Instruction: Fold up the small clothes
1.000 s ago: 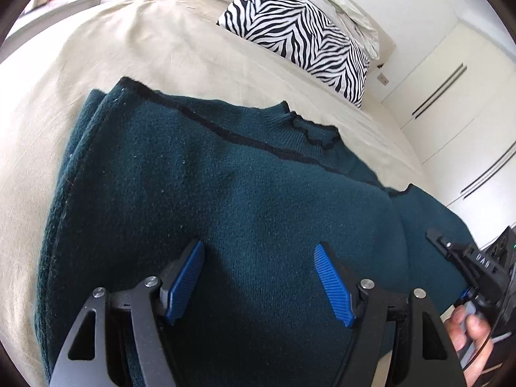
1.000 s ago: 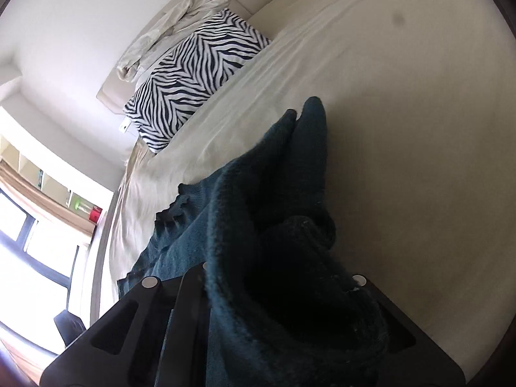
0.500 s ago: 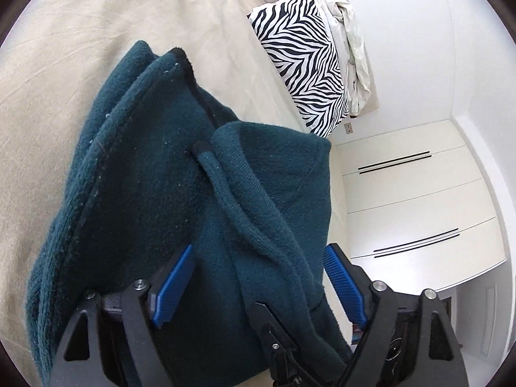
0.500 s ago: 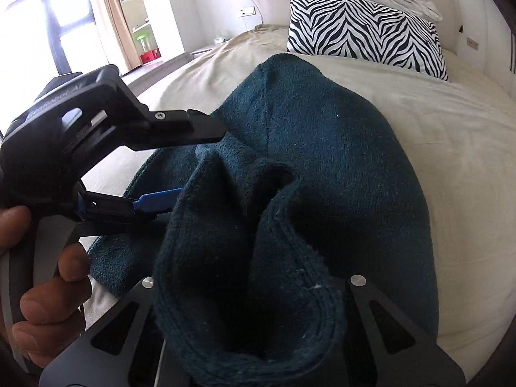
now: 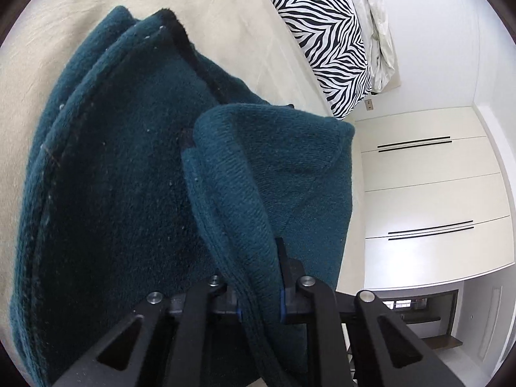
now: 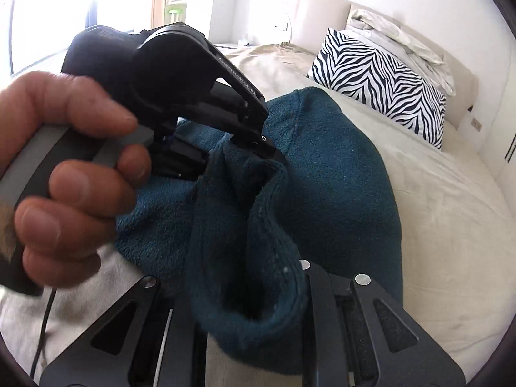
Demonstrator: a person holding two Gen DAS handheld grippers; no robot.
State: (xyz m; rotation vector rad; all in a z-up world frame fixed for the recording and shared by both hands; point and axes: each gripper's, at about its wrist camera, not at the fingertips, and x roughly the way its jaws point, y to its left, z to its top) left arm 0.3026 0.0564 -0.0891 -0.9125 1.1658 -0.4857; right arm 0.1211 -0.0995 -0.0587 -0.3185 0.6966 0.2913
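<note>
A dark teal knitted sweater (image 5: 122,193) lies partly folded on the beige bed (image 5: 225,16). My left gripper (image 5: 259,309) is shut on a thick folded edge of the sweater, which runs up between its jaws. In the right wrist view the sweater (image 6: 329,193) is bunched. My right gripper (image 6: 251,293) is shut on another bunched fold of it. The left gripper (image 6: 251,138), held by a hand (image 6: 64,167), pinches the same fold just ahead of the right one.
A zebra-striped pillow (image 5: 325,32) and crumpled white bedding (image 5: 377,22) lie at the head of the bed; the pillow also shows in the right wrist view (image 6: 380,77). White wardrobe doors (image 5: 429,193) stand beside the bed. A window (image 6: 38,25) is at the left.
My left gripper was open over the sweater; it has now shut on the folded edge. The right gripper kept its hold and carried its fold over toward the left gripper.
</note>
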